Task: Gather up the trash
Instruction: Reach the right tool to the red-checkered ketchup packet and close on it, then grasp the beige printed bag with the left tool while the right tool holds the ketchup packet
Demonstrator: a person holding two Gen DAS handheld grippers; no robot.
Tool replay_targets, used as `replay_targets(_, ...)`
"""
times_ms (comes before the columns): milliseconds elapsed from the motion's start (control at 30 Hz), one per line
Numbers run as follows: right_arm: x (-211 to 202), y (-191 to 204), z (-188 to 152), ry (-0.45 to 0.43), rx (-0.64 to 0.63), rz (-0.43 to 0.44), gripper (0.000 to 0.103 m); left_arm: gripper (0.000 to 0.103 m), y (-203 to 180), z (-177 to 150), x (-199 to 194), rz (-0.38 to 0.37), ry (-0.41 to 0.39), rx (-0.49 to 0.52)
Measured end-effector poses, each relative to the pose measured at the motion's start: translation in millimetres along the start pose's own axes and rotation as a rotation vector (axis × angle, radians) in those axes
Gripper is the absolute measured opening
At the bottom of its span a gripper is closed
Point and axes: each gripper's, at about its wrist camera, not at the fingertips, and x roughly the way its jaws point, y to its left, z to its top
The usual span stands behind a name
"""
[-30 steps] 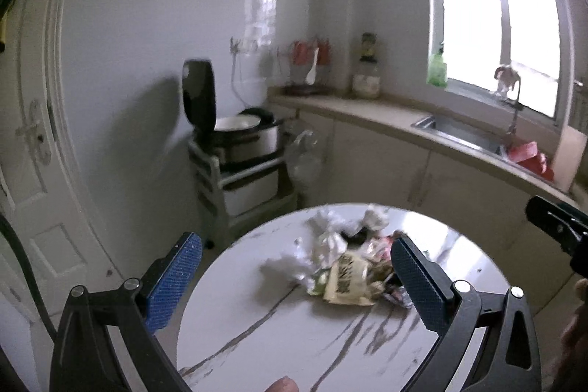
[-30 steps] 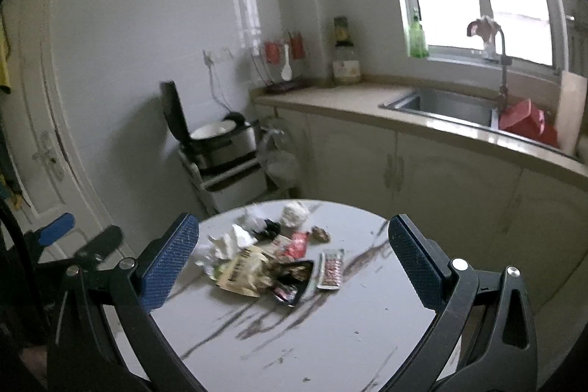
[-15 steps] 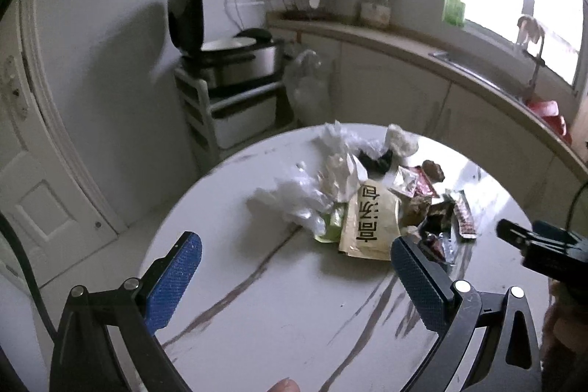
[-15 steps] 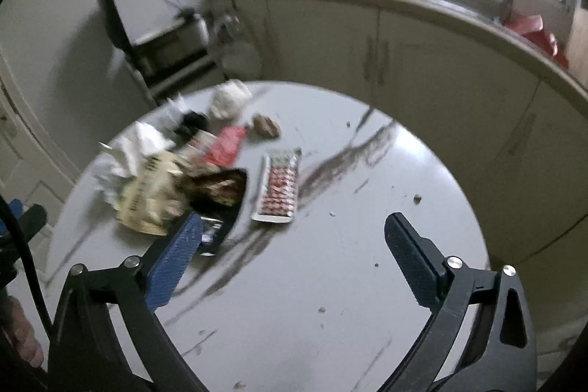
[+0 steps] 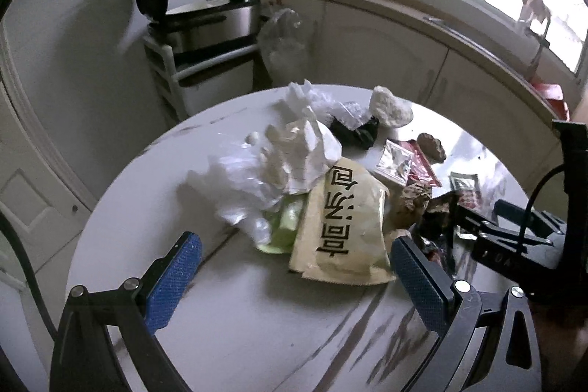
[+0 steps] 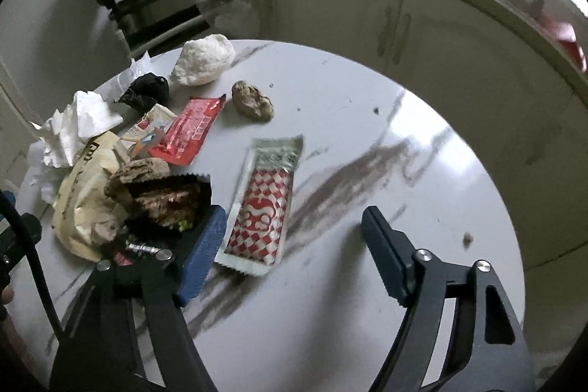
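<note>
Kitchen cupboards curve behind a round marble table (image 6: 386, 142) strewn with trash. Right gripper (image 6: 294, 241) is closing, nothing pinched yet, around a red-checked packet (image 6: 262, 204). Left gripper (image 5: 294, 278) gapes empty before a beige bag (image 5: 345, 226) with blurry, perhaps Chinese, lettering. Table's right half lies bare.

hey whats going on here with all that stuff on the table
A person holds a two-finger gripper in each hand over a round white marble-patterned table strewn with trash. The right gripper is closing its jaws around the red-and-white checked wrapper, with the pads not yet pressing on it. The left gripper hangs open before the beige paper bag with black lettering and crumpled white tissues. Nothing is picked up yet.
</note>
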Motion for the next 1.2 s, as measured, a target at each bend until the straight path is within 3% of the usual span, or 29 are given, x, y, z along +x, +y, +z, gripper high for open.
replay_targets(67, 2, 5, 3, -0.01, -0.031, -0.01, 0.071, 0.102, -2, 7, 10, 0.004, 0.012, 0.001)
replay_targets(200, -3, 10, 3, -0.03, -0.068, 0.023, 0.033, 0.101, -8, 15, 28, 0.029, 0.037, 0.011)
replay_targets(333, -6, 7, -1, -0.038, -0.07, 0.04, 0.029, 0.101, -10, 26, 40, 0.05, 0.031, 0.01)
replay_targets(400, -8, 2, -2, -0.038, -0.057, 0.055, 0.025, 0.095, -8, 32, 44, 0.027, 0.036, 0.001)
replay_targets(467, -10, -2, -5, -0.039, -0.053, 0.069, 0.024, 0.079, -8, 34, 46, -0.007, 0.036, -0.001)
replay_targets(533, -11, -4, -8, -0.042, -0.048, 0.082, 0.023, 0.069, -12, 29, 46, -0.036, 0.03, 0.007)
replay_targets(633, -14, -11, -12, -0.043, -0.02, 0.12, 0.022, 0.063, -4, 19, 46, -0.065, 0.022, 0.006)
replay_targets(733, -17, -16, -16, -0.045, -0.002, 0.134, 0.022, 0.066, 4, 17, 44, -0.071, 0.026, 0.009)
replay_targets(833, -19, -18, -19, -0.039, -0.004, 0.133, 0.022, 0.091, 4, 19, 49, -0.023, 0.026, 0.034)
replay_targets(967, -21, -17, -19, -0.036, -0.004, 0.131, 0.022, 0.092, 2, 22, 56, -0.045, 0.017, 0.034)
replay_targets(1067, -22, -16, -19, -0.034, -0.008, 0.131, 0.022, 0.085, 10, 29, 61, -0.05, 0.039, 0.011)
replay_targets(1200, -23, -16, -19, -0.033, -0.01, 0.126, 0.022, 0.086, 13, 26, 55, -0.044, 0.032, 0.017)
